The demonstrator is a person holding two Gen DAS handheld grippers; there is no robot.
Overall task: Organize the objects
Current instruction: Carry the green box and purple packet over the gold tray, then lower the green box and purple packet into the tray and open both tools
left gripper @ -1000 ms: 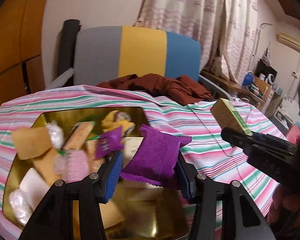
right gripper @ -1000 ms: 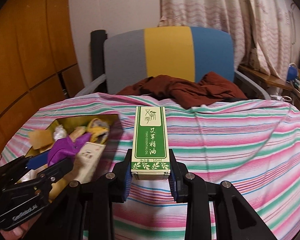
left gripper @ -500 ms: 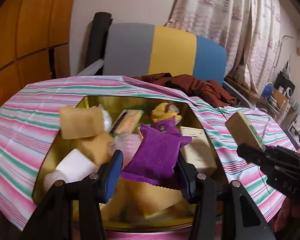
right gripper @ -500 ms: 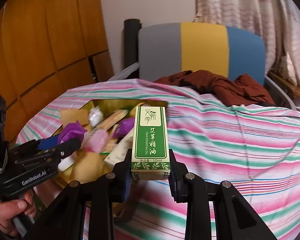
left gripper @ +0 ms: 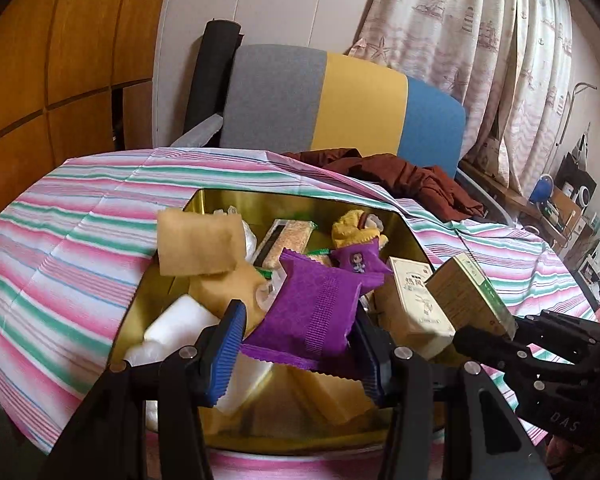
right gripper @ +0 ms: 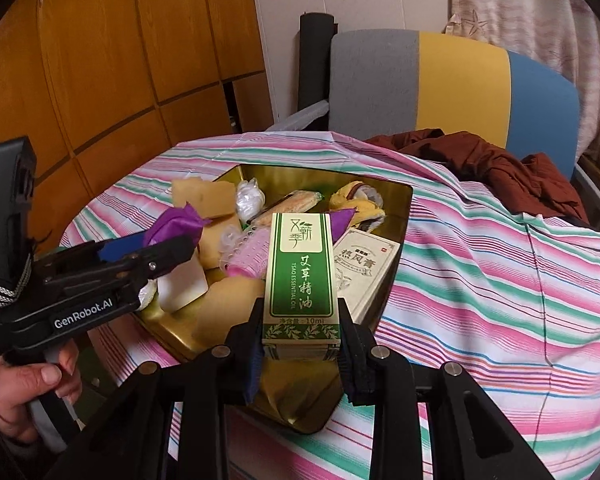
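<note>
My left gripper (left gripper: 298,340) is shut on a purple snack packet (left gripper: 316,312) and holds it above the gold tin (left gripper: 260,204). It also shows in the right wrist view (right gripper: 168,244), the packet (right gripper: 176,226) at its tip. My right gripper (right gripper: 300,344) is shut on a green essential oil box (right gripper: 300,268), held over the tin's near right part (right gripper: 396,200). In the left wrist view the box (left gripper: 468,304) is at the right, above the tin's edge. The tin holds several packets, a cream box (right gripper: 360,268) and a pink roller (right gripper: 248,260).
The tin sits on a table with a pink, green and white striped cloth (right gripper: 500,280). A chair with a grey, yellow and blue back (left gripper: 340,100) stands behind, brown clothing (left gripper: 400,176) on it. Wooden panels (right gripper: 120,60) are at the left.
Both grippers have moved left and closer to the tin, each still holding its object. The green box now hangs over the tin instead of the cloth.
</note>
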